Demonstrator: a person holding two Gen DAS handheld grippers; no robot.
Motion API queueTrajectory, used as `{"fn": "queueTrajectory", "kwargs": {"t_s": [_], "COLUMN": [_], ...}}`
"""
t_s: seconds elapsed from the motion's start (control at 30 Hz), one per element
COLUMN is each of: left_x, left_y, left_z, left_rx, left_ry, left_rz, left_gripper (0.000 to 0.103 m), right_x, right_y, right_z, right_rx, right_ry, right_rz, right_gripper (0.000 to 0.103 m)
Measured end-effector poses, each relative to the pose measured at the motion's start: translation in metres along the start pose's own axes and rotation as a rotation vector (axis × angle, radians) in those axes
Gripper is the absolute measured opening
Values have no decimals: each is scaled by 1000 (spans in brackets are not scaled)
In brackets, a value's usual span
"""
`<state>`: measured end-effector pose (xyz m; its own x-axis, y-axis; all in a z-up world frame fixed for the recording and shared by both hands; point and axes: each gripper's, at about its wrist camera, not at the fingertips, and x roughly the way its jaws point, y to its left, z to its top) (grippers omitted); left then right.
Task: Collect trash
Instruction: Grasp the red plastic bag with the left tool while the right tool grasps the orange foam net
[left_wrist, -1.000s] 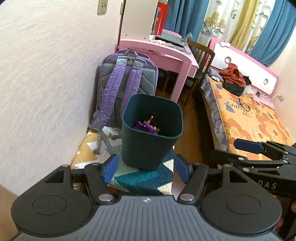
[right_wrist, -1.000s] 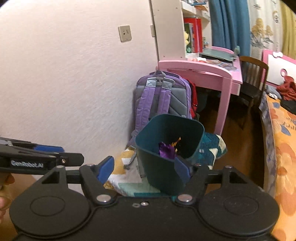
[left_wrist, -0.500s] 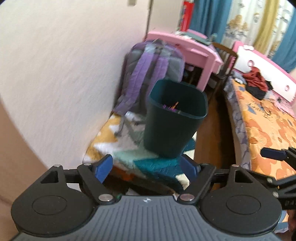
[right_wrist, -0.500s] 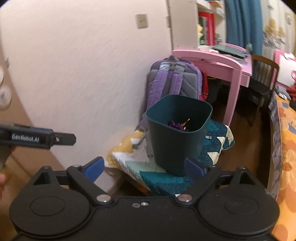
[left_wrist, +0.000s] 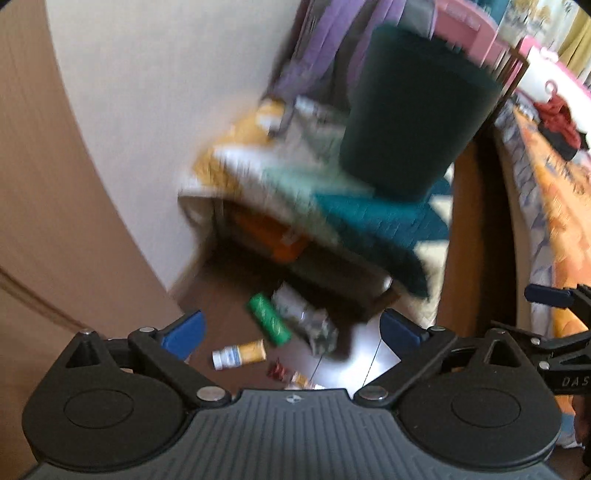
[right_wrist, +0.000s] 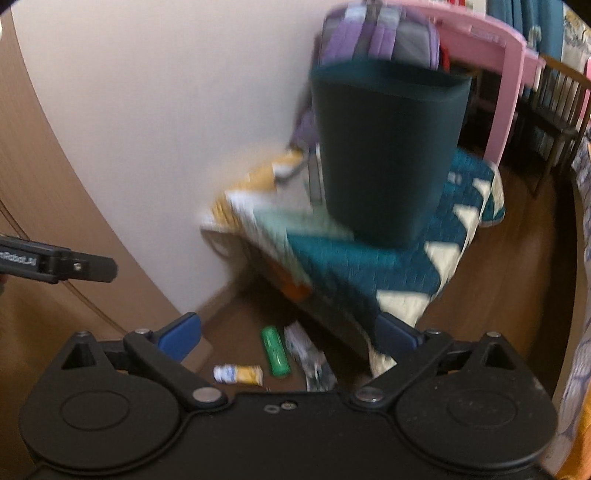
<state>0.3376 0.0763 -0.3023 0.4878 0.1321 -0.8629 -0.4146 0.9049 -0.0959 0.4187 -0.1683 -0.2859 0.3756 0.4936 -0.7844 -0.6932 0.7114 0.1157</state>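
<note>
- While both views are smeared with blur, I can still make out the layout: a dark teal bin (left_wrist: 413, 110) stands upright on a patchwork quilt (left_wrist: 369, 221) that covers a low piece of furniture against the pale wall (left_wrist: 166, 92).
- Left claw (left_wrist: 291, 328): jaws spreading wider at this moment, blue pads far apart, nothing between them. It hangs above the floor, touching nothing.
- Right claw (right_wrist: 288, 332): jaws likewise opening, wide, with nothing between them. It also touches nothing.
- Trash on the brown floor (right_wrist: 517, 258), at the foot of the quilt-covered furniture, in front of both claws:
- a green can (left_wrist: 268, 318) lying on its side;
- a crumpled silvery wrapper (left_wrist: 306, 321) just beside the can, to its right; I cannot tell whether they touch;
- a small yellow and white bottle (left_wrist: 239, 355) lying on its side, nearer the claw and left of the can;
- a small red scrap (left_wrist: 277, 369) and another pale bit close to the left claw's body, too blurred to name.
- In the right wrist view I see the same can (right_wrist: 275, 352), bottle (right_wrist: 238, 373) and wrapper (right_wrist: 308, 354), the wrapper partly hidden by the claw's body.
- A purple and grey backpack (right_wrist: 380, 37) leans behind the bin, against the wall.
- A pink table (right_wrist: 495, 55) stands further back; a bed with an orange patterned cover (left_wrist: 554, 206) runs along the right side.
- Something orange (left_wrist: 273, 236) shows under the quilt's edge; I cannot tell what it is.
- The bin's inside is out of sight from this angle.
</note>
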Motion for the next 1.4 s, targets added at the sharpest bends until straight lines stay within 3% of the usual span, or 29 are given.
{"fn": "queueTrajectory", "kwargs": {"t_s": [0.2,0.37,0.57,0.67,0.8,0.93,1.1,1.2,1.27,1.4], "left_x": [110,193,283,326,371,408,439,446,449,447], "left_y": [27,32,35,44,52,56,50,50,50,48], "left_z": [-78,-143,-205,-234,-260,-276,-294,-296,-296,-295], "left_rx": [-37,-32,18,7,-14,-79,-93,-120,-137,-125], "left_ry": [222,302,375,409,448,484,521,527,541,555], "left_rz": [-17,-24,79,92,92,63,44,43,37,40], "left_gripper": [102,102,102,102,102,102,101,85,61,42], "right_x": [94,171,262,304,351,383,408,413,414,416], "right_y": [5,7,-4,-8,-6,-3,1,3,4,3], "right_z": [-76,-141,-217,-248,-288,-320,-338,-340,-340,-340], "right_rx": [-10,-43,-42,-44,-108,-180,-201,-191,-175,-164], "right_ry": [107,222,372,421,491,551,570,571,569,572], "right_rz": [9,3,7,25,42,72,92,98,96,77], "right_gripper": [100,96,88,88,88,80,75,68,57,33]}}
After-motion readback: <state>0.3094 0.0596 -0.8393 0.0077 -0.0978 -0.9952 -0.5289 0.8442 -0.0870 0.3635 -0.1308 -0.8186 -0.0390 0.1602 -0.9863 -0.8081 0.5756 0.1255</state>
